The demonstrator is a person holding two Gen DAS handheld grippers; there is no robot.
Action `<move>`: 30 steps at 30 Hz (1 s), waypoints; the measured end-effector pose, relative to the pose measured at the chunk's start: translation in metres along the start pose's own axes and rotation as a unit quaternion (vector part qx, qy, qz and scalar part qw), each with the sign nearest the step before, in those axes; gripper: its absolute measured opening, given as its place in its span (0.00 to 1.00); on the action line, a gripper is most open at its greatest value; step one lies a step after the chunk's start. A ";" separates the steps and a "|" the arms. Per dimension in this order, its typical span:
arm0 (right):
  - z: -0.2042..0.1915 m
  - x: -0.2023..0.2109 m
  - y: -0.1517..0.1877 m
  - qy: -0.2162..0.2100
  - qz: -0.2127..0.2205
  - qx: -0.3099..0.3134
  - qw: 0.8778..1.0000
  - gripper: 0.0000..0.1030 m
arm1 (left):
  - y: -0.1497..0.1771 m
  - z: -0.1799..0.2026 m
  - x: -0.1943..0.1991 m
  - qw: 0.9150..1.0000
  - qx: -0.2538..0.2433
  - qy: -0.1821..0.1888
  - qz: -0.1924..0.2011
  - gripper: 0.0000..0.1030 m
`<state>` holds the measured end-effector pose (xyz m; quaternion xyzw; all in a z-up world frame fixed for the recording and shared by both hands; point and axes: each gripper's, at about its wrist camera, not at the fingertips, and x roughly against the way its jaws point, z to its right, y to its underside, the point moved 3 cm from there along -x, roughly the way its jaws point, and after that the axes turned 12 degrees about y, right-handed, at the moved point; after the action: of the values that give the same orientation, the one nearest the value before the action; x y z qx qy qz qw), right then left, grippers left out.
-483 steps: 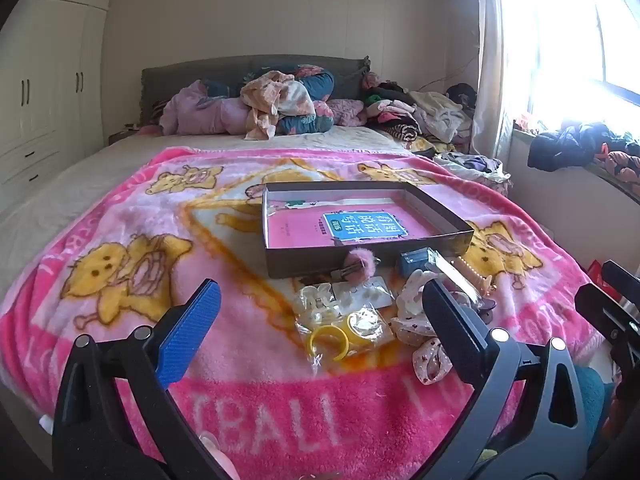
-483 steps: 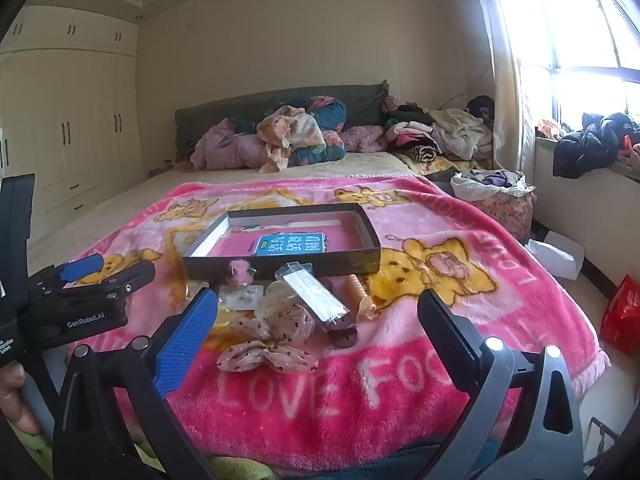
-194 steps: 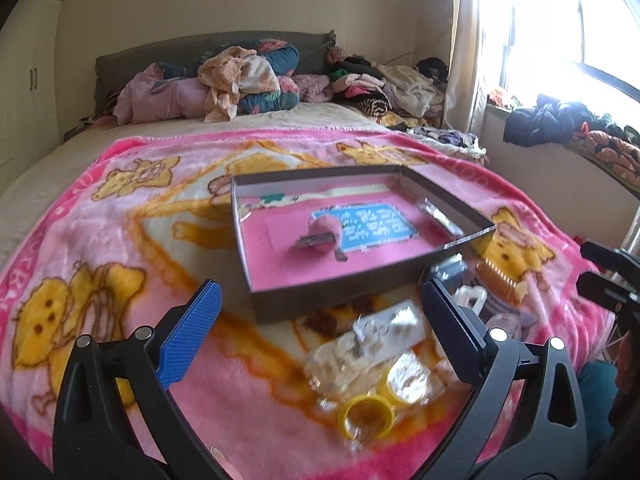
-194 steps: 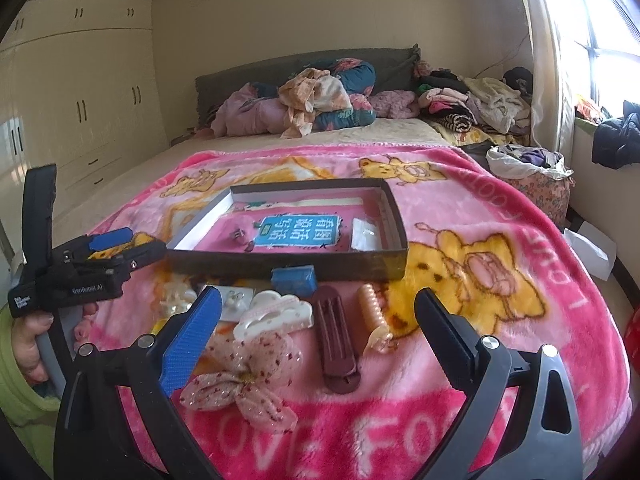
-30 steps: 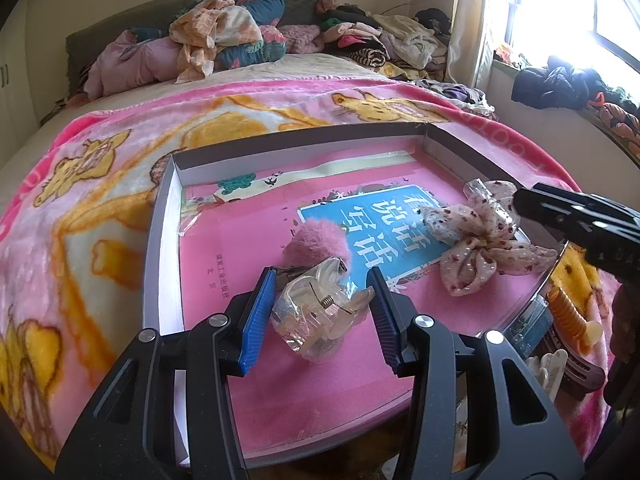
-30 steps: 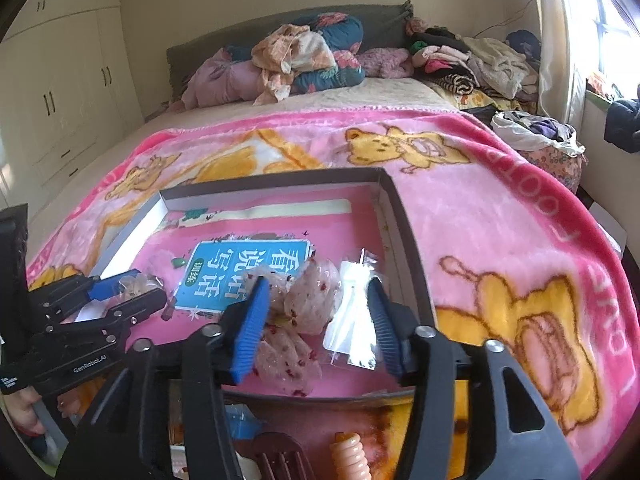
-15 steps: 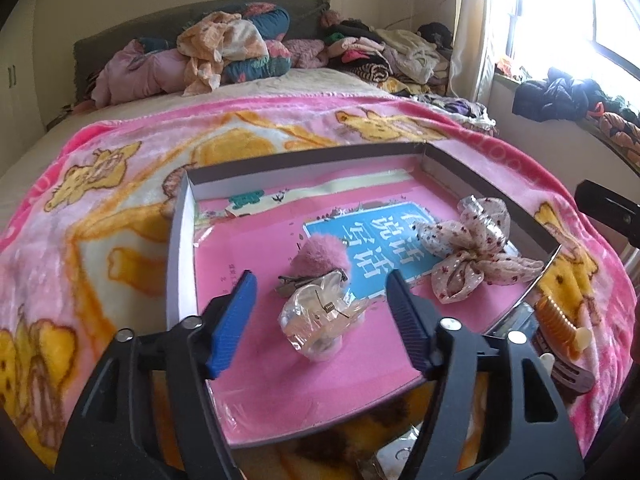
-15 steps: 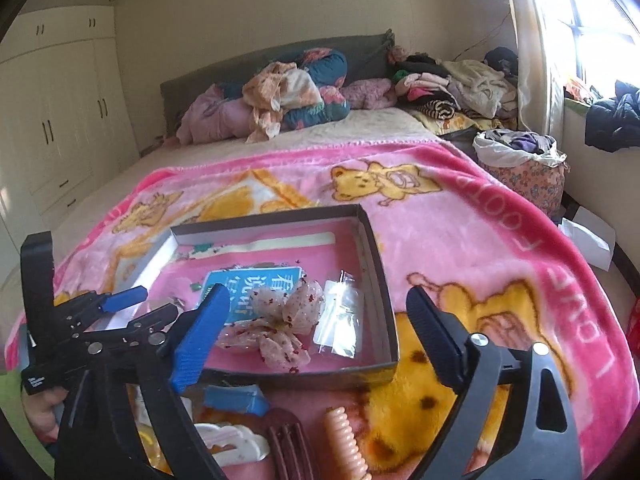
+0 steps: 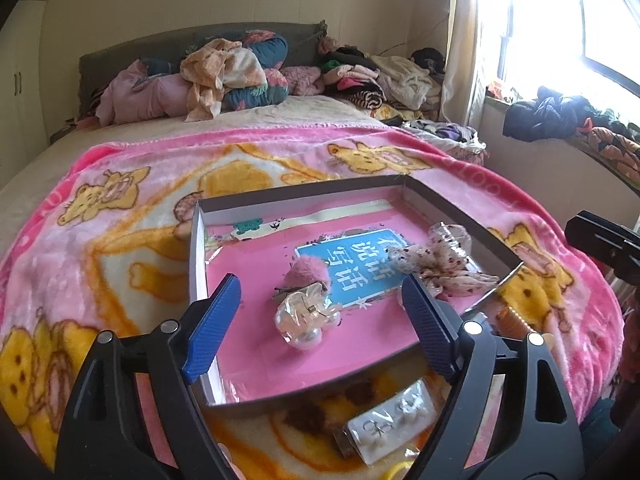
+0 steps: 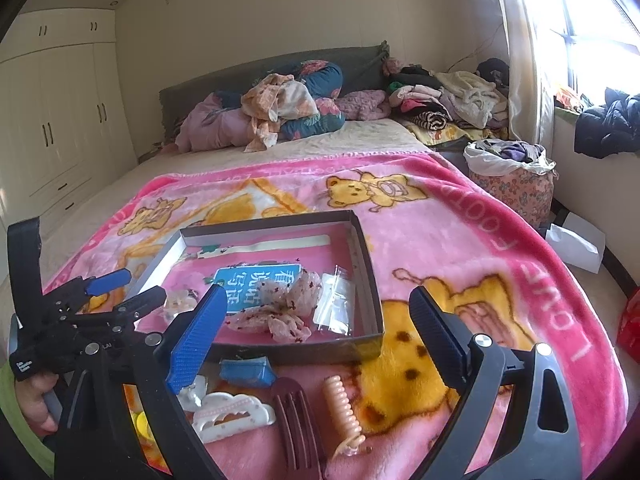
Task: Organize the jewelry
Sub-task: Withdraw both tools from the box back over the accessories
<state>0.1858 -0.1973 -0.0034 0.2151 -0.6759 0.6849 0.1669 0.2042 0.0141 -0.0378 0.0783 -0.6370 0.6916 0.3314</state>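
On the bed, a pink blanket with a shallow box lying on it. Inside the box: a dotted bow, a clear bag, a pink pompom clip, a clear pearl clip. Just outside the front wall: white clip, brown clip, peach clip. Left gripper spread wide, holding nothing, above the pearl clip. Right gripper also spread wide, empty.

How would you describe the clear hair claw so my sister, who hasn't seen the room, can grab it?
On the pink bear blanket sits a shallow dark-walled box with a pink floor. Inside, near its front edge, the clear hair claw lies against a fluffy pink pom-pom clip. It is the only see-through piece there, with pearl beads at its end, unlike the spotted fabric bow further right.
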 end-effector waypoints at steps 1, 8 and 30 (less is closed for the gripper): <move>0.000 0.003 0.000 0.000 0.003 0.000 1.000 0.90 | 0.001 0.001 0.004 1.000 0.001 0.000 0.003 0.72; -0.003 0.021 0.000 -0.005 0.014 -0.004 1.000 0.92 | 0.005 0.004 0.021 1.000 0.004 0.000 0.011 0.72; -0.002 0.055 0.029 -0.006 0.013 0.014 1.000 0.92 | 0.025 0.013 0.058 1.000 -0.009 0.007 0.020 0.72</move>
<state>0.1236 -0.1998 0.0009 0.2130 -0.6699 0.6950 0.1512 0.1421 0.0235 -0.0255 0.0577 -0.6421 0.6930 0.3227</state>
